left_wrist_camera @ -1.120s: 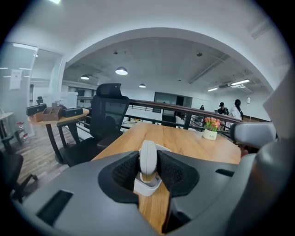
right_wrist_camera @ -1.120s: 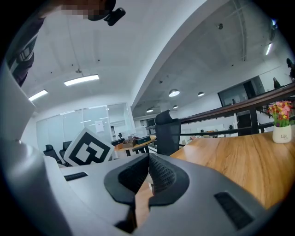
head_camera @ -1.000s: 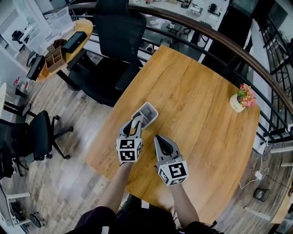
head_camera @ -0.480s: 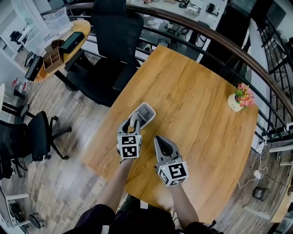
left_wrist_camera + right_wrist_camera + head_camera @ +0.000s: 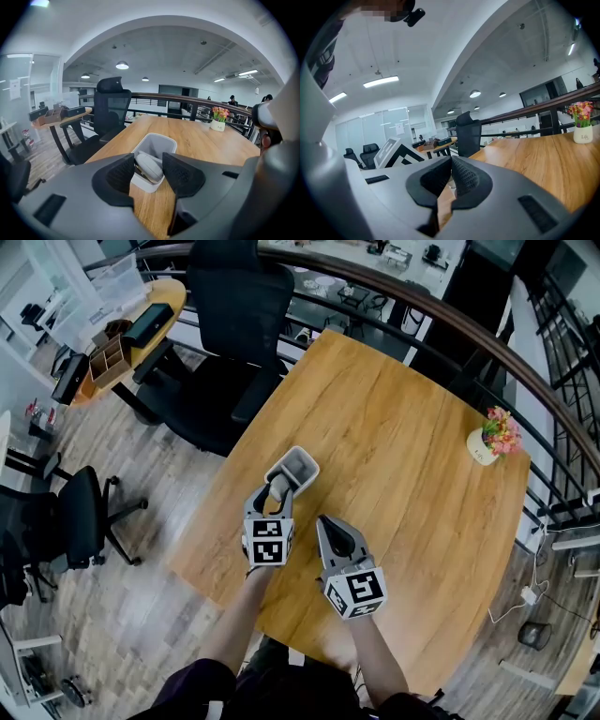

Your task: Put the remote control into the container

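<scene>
Overall light: bright, even and white in all three of my views.
Sources: round ceiling lamps (image 5: 122, 65) and strip lights (image 5: 380, 81) overhead; the strips burn out to flat white.
Shadows: soft and faint, with hardly any on the wooden table (image 5: 403, 456).
Glare: only a mild sheen on the tabletop in my gripper views.
Distortion: strong fisheye. The railing (image 5: 469, 330) bows into an arc, and both gripper views end in black rounded corners.
Focus: the head view is sharp mid-frame and softer at the rim. In my gripper views the nearest foreground is soft.
</scene>
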`<action>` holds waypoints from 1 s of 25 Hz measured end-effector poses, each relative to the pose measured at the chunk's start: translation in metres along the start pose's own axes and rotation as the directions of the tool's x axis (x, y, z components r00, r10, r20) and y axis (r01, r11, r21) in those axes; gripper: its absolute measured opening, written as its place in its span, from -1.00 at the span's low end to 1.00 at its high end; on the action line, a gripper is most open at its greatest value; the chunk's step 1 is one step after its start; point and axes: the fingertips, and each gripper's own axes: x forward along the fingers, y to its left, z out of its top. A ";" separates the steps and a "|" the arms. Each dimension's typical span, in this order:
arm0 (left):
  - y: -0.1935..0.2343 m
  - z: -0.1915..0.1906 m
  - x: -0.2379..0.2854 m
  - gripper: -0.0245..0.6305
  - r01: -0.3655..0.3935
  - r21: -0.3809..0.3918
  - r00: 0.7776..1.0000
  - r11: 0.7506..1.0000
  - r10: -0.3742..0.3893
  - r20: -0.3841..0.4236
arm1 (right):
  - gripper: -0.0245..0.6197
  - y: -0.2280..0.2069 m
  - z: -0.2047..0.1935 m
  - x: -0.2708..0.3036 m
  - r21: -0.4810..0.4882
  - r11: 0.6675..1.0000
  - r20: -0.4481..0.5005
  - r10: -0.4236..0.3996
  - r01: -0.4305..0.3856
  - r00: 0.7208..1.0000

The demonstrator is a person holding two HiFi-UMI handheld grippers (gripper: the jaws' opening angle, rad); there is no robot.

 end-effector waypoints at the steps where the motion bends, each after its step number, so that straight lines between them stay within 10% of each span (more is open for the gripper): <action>1: -0.001 0.001 -0.001 -0.39 0.000 0.005 1.000 1.000 0.000 0.003 | -0.86 0.000 0.000 -0.001 0.001 1.000 0.001 0.000 0.000 1.000; 17: -0.011 0.030 -0.065 -0.37 0.050 0.094 0.990 0.994 -0.062 0.127 | -0.86 0.026 0.013 -0.012 -0.026 1.000 0.006 0.017 -0.017 1.000; 25: -0.036 0.065 -0.143 -0.46 0.139 0.205 0.935 0.969 -0.197 0.295 | -0.86 0.056 0.023 -0.033 -0.062 0.998 0.006 0.024 -0.024 1.000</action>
